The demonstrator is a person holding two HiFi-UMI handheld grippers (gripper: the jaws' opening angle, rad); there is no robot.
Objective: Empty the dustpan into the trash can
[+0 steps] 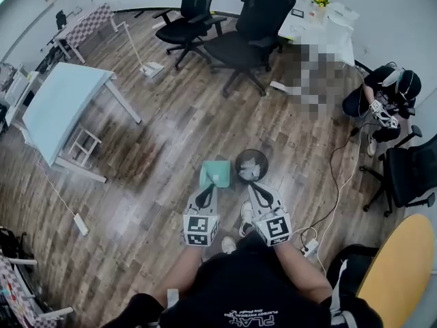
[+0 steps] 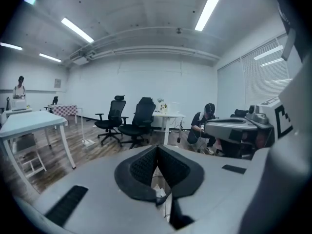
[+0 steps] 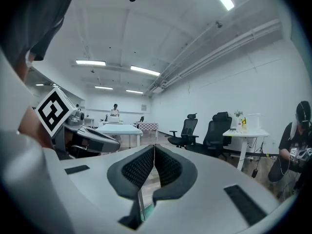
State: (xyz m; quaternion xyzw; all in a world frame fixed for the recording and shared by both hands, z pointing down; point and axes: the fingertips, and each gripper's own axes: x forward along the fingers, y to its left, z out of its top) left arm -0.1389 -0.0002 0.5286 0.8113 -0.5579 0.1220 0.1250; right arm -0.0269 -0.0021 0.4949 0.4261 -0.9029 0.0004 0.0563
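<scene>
The teal dustpan [image 1: 217,173] lies on the wood floor beside the round black trash can [image 1: 251,165], which has white paper in it. In the head view my left gripper [image 1: 205,193] hangs over the dustpan's near end, and my right gripper [image 1: 261,191] hangs just in front of the can. Both point out across the room, nearly level. In the left gripper view the left gripper [image 2: 157,151] is shut, pads touching, nothing held. The right gripper [image 3: 154,149] is also shut and holds nothing; a teal sliver of the dustpan [image 3: 146,211] shows below its jaws.
Two black office chairs [image 1: 252,29] stand at the back by a white desk [image 1: 321,22]. A light blue table [image 1: 65,101] is at the left. A person [image 1: 386,98] crouches at the right. A cable [image 1: 341,176] runs over the floor near another chair [image 1: 410,173].
</scene>
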